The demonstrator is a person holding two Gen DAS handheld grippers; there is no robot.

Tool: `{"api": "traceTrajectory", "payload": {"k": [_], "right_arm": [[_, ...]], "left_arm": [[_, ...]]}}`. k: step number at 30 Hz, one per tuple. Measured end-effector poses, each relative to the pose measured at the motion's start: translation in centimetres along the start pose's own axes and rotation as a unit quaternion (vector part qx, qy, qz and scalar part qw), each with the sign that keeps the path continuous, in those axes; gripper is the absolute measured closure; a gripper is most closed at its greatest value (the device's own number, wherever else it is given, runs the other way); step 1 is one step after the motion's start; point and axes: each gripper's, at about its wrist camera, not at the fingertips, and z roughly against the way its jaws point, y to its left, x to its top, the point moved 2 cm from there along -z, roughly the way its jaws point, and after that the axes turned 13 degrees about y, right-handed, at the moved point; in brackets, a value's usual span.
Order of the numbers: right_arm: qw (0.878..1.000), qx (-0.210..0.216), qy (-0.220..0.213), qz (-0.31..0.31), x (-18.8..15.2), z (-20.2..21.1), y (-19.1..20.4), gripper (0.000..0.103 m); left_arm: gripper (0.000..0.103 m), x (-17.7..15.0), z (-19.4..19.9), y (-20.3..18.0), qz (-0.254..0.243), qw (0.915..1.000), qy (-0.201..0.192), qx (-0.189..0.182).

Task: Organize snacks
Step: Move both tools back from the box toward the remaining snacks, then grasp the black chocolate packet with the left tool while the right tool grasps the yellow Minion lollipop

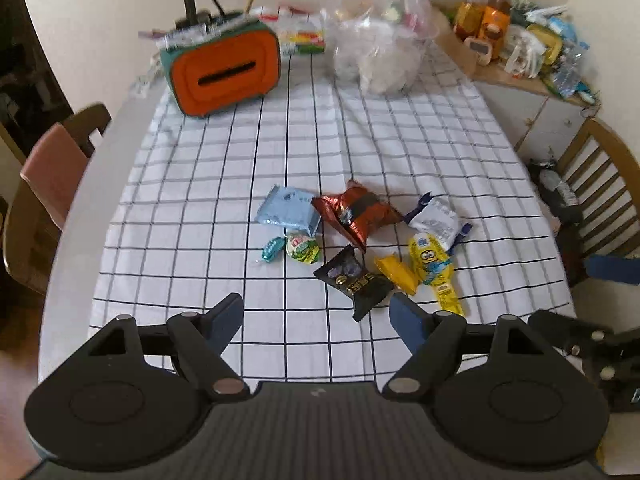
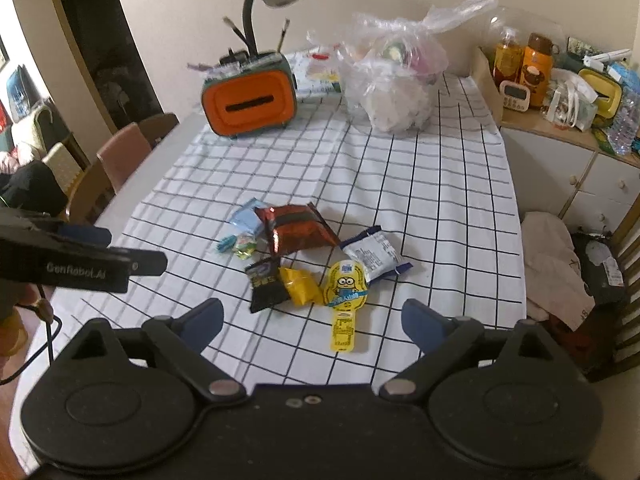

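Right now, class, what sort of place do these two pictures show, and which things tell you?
Most likely a dining corner in a home: a table under a checked tablecloth, wooden chairs pulled up to it, and a cluttered sideboard of bottles and household bits.

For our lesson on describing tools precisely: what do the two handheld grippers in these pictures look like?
Each gripper, left gripper and right gripper, has a black body with two round black discs, black linkage arms with silver pivot pins, and two blue finger pads. Seen side-on, the left one bears white "GenRobot.AI" lettering, with a thin black cable hanging beneath it.
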Motion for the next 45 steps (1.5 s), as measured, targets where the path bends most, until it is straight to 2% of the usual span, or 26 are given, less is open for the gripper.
{"api": "traceTrajectory", "payload": {"k": [14, 23, 27, 37, 39, 41, 45], "right_arm": [[0.998, -0.036, 0.058, 0.019, 1.4, -10.1, -1.6, 0.022], [0.995, -0.046, 0.083, 0.033, 1.9, -14.6, -1.9, 0.027], [0.993, -0.06, 0.094, 0.05, 2.1, -16.3, -1.6, 0.034], [0.992, -0.07, 0.092, 0.039, 2.8, -18.8, -2.1, 0.044], [0.993, -0.069, 0.088, 0.037, 2.9, -18.9, -2.1, 0.046], [0.994, -0.066, 0.084, 0.036, 2.9, -19.0, -2.0, 0.046], [0.994, -0.064, 0.076, 0.034, 3.1, -19.2, -2.0, 0.05]], "left_arm": [[0.023, 4.2, -9.9, -0.5, 0.048, 0.9966, 0.065, 0.017], [0.023, 6.0, -13.6, -0.9, 0.086, 0.9925, 0.085, 0.014], [0.023, 6.2, -15.0, -1.0, 0.1, 0.9902, 0.096, 0.013], [0.024, 6.1, -16.8, -1.6, 0.114, 0.9866, 0.115, -0.021], [0.026, 6.1, -17.0, -1.7, 0.114, 0.9864, 0.115, -0.026], [0.036, 6.0, -17.2, -1.9, 0.115, 0.9859, 0.119, -0.029], [0.041, 6.0, -17.2, -1.9, 0.115, 0.9865, 0.114, -0.027]]}}
